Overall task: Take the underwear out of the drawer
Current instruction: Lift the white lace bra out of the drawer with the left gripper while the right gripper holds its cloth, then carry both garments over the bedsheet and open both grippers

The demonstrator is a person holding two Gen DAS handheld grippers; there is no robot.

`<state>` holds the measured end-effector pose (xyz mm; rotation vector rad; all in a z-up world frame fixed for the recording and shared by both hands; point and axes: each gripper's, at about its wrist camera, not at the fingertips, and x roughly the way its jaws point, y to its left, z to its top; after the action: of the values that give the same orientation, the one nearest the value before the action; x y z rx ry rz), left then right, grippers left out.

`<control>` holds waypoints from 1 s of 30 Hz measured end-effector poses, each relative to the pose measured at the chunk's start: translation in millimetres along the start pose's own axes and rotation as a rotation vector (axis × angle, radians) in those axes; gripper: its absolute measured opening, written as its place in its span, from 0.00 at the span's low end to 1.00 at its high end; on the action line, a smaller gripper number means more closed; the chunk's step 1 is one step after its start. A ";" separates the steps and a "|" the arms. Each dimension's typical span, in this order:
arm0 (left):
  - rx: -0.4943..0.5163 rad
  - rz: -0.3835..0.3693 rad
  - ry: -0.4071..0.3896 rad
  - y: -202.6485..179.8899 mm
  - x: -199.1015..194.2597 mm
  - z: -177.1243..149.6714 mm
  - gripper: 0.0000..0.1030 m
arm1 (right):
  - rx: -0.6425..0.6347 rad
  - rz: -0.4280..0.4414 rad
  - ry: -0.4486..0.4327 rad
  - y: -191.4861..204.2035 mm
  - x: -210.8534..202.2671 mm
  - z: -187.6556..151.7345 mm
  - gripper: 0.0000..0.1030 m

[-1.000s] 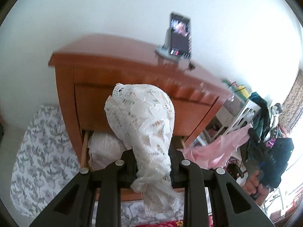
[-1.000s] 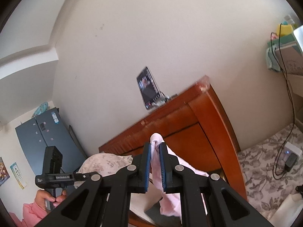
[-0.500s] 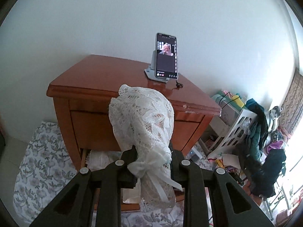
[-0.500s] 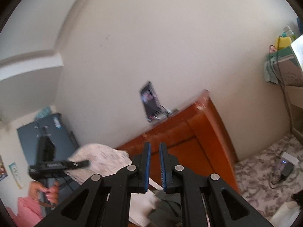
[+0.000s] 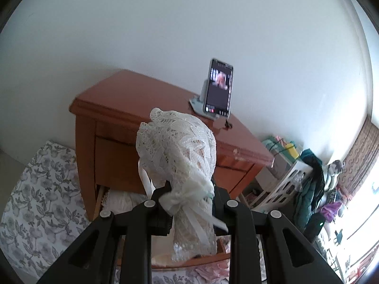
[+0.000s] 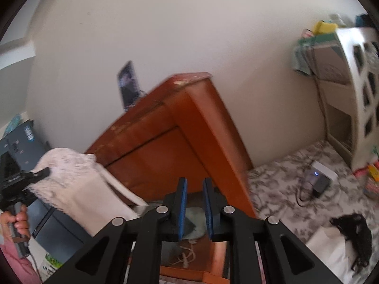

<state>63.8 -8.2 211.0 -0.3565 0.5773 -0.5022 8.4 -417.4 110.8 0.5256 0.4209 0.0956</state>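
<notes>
**Underwear: one piece lifted out, more left in drawer**

White lace underwear point(image 5: 180, 156) hangs clamped in the left gripper point(image 5: 189, 198), raised above the open drawer point(image 5: 189, 259) of the wooden dresser point(image 5: 132, 99). Right gripper point(image 6: 194, 203) is empty, jaws apart, pointed into the drawer. Pale fabric point(image 5: 123, 198) remains inside. Judgement: partly done; the lifted piece needs setting down.

Right gripper point(image 6: 195, 207): held a pink garment between its blue pads a second ago, was bare half a second ago, and its jaws now stand parted with a clear gap, aimed lower toward the open drawer point(image 6: 189, 255). Left gripper point(image 5: 190, 209): the white lace underwear point(image 5: 180, 156) clamped in it has been carried higher and farther from the wooden nightstand point(image 5: 132, 108), with the drawer's white contents less in view.
</notes>
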 end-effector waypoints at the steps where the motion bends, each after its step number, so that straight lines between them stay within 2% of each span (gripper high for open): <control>1: 0.000 -0.003 -0.008 -0.9 -2.9 2.6 0.24 | 0.016 0.003 0.009 -2.4 5.4 -0.4 0.16; 9: 0.093 -0.047 -0.085 -45.0 -32.9 23.9 0.24 | 0.033 -0.004 0.058 -4.9 18.1 -11.9 0.16; 12: 0.149 -0.087 -0.093 -74.8 -33.1 27.6 0.24 | 0.037 -0.034 0.034 -5.2 9.9 -9.5 0.16; 16: 0.205 -0.159 -0.068 -112.8 -14.8 24.3 0.24 | 0.058 -0.111 -0.051 -11.2 -19.6 -0.4 0.16; 19: 0.243 -0.222 -0.023 -143.5 14.1 14.0 0.24 | 0.082 -0.206 -0.129 -23.2 -47.9 5.9 0.16; 24: 0.311 -0.340 0.080 -198.7 75.7 -24.5 0.25 | 0.131 -0.378 -0.224 -48.3 -88.1 11.9 0.16; 26: 0.327 -0.360 0.139 -215.3 104.6 -44.7 0.25 | 0.155 -0.442 -0.249 -58.4 -101.5 11.5 0.16; 30: 0.351 -0.370 0.283 -238.2 172.4 -97.4 0.25 | 0.211 -0.514 -0.289 -80.9 -122.5 9.9 0.16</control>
<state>47.8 -314.6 168.9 -0.0535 0.6859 -1.0063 -100.5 -515.7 122.3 0.6130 0.2733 -0.5188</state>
